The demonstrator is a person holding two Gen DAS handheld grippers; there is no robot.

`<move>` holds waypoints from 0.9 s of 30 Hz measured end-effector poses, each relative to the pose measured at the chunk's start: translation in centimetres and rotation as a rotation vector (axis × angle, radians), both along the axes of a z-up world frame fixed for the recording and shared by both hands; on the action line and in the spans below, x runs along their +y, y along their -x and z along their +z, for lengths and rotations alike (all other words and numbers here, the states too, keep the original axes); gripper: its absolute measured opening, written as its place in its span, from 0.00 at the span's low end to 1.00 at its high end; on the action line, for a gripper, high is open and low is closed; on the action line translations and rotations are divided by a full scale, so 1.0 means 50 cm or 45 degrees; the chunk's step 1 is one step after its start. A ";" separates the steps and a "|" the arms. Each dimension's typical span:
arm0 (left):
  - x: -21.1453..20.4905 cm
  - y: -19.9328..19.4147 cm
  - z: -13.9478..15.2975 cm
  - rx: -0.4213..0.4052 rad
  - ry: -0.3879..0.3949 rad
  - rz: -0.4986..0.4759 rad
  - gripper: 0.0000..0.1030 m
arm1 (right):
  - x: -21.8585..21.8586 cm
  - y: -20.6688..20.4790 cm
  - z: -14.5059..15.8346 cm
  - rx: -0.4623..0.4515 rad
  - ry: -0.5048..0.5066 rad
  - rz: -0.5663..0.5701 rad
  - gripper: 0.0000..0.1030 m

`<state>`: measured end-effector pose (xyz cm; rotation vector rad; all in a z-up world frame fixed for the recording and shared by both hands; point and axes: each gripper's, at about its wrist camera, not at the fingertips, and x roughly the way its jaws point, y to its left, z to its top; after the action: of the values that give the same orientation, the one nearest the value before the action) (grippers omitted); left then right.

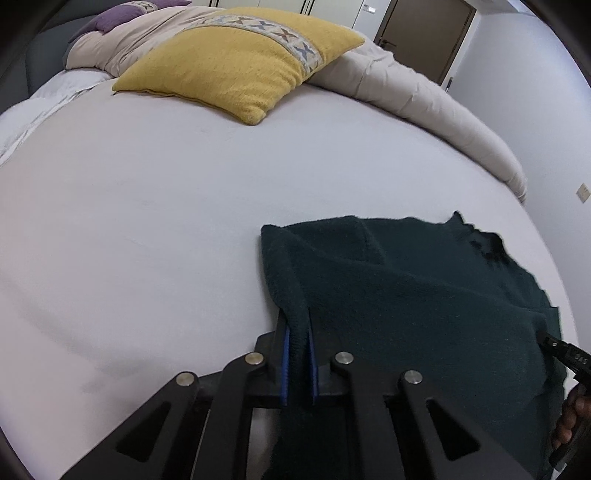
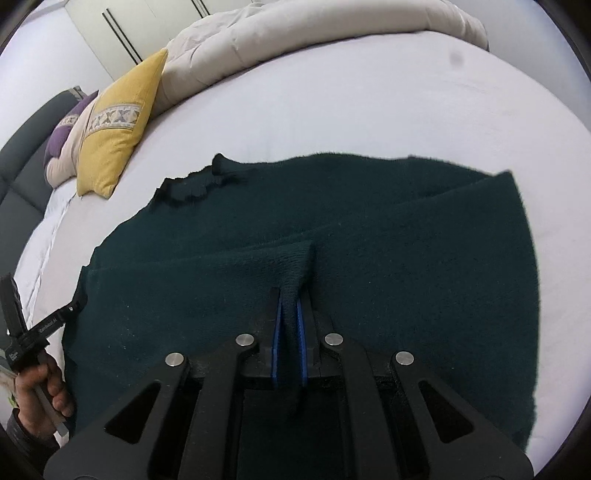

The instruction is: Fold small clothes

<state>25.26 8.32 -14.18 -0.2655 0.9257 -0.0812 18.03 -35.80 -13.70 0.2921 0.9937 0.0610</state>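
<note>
The dark green garment lies spread on the bed, its fleecy fabric rumpled into several broad folds. In the right wrist view it fills the centre of the picture, with its ribbed, ragged-looking edge toward 10 o'clock. In the left wrist view the same garment occupies the sector from 3 to 6 o'clock, and its near left edge runs straight down into the tool.

The left hand-held gripper is clamped on that left edge: a narrow ridge of fabric stands between the two blue pads, which press on it from both sides. The garment extends from the grip toward 2 o'clock.

The right hand-held gripper is likewise clamped on a pinched ridge of the garment, held between its blue pads at a fold near the middle of the cloth. The garment spreads from this grip toward 9, 12 and 3 o'clock.

In the right wrist view the left hand appears at 8 o'clock, gripping the handle of its tool at the garment's edge. In the left wrist view part of the right tool and fingers show at 4 o'clock.

Beyond the garment, the pale sheet is bare. A yellow cushion lies at 12 o'clock in the left wrist view, resting against a beige duvet. A purple cushion lies at 11 o'clock.
</note>
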 end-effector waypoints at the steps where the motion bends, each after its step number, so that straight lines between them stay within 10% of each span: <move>1: 0.007 0.010 0.009 -0.004 0.005 0.019 0.15 | 0.006 0.003 0.010 0.000 0.025 0.008 0.09; 7: -0.022 0.099 0.081 -0.173 -0.075 -0.023 0.15 | 0.021 0.072 0.069 -0.087 0.079 -0.049 0.13; 12: -0.061 0.070 -0.004 -0.040 -0.180 -0.111 0.19 | 0.029 0.075 0.016 -0.020 0.079 -0.027 0.12; 20: -0.008 0.105 0.034 -0.042 -0.063 -0.096 0.28 | -0.048 0.174 0.075 -0.064 -0.011 -0.141 0.16; 24: 0.027 0.210 0.080 -0.081 -0.021 -0.112 0.64 | -0.069 0.305 0.125 -0.162 -0.101 -0.141 0.64; 27: 0.055 0.304 0.098 -0.075 0.005 -0.156 0.73 | -0.085 0.415 0.144 -0.188 -0.152 -0.105 0.68</move>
<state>10.07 11.06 -9.26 -0.2086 0.8831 -0.2024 -2.70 -40.08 -6.51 0.4319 0.8316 0.0658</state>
